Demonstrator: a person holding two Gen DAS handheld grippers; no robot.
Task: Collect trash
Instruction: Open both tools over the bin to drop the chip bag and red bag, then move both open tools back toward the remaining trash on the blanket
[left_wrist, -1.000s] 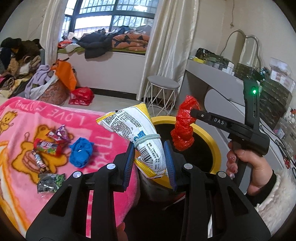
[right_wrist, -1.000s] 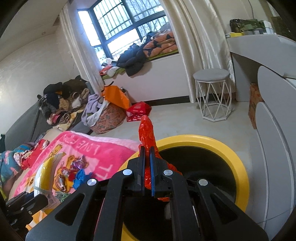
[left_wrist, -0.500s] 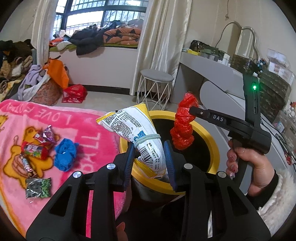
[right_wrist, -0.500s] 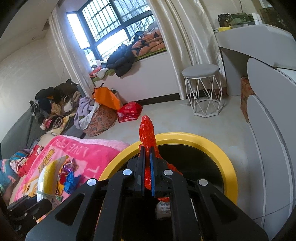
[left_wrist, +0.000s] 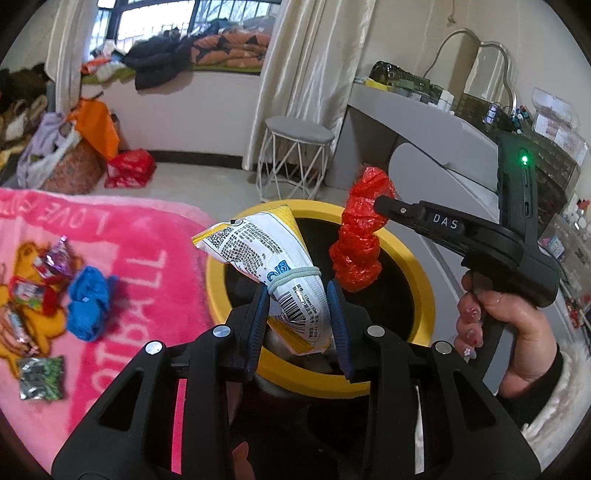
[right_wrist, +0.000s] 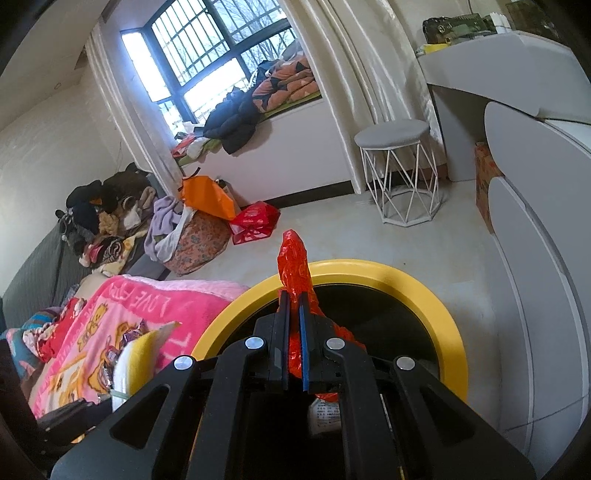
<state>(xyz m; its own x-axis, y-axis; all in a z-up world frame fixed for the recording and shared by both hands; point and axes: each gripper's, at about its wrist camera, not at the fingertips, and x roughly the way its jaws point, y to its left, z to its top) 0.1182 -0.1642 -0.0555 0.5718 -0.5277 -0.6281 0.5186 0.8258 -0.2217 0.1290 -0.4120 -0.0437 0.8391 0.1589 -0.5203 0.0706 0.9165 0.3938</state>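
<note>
Over the yellow-rimmed bin (left_wrist: 413, 258), the left gripper (left_wrist: 295, 314) clamps a banded snack bag (left_wrist: 273, 266) and the right gripper (right_wrist: 293, 339) pinches crumpled red plastic (left_wrist: 360, 240). Best release both well inside the rim, fingers fully spread, so neither snags.

We read "DAS" in white letters on the finger of the right hand-held gripper (left_wrist: 384, 205). The pink blanket (left_wrist: 155, 236) carries "LOVE" and "BALL", seen upside down. The snack bag (left_wrist: 273, 266) shows a barcode and QR code, its fine print too small for us to read.
</note>
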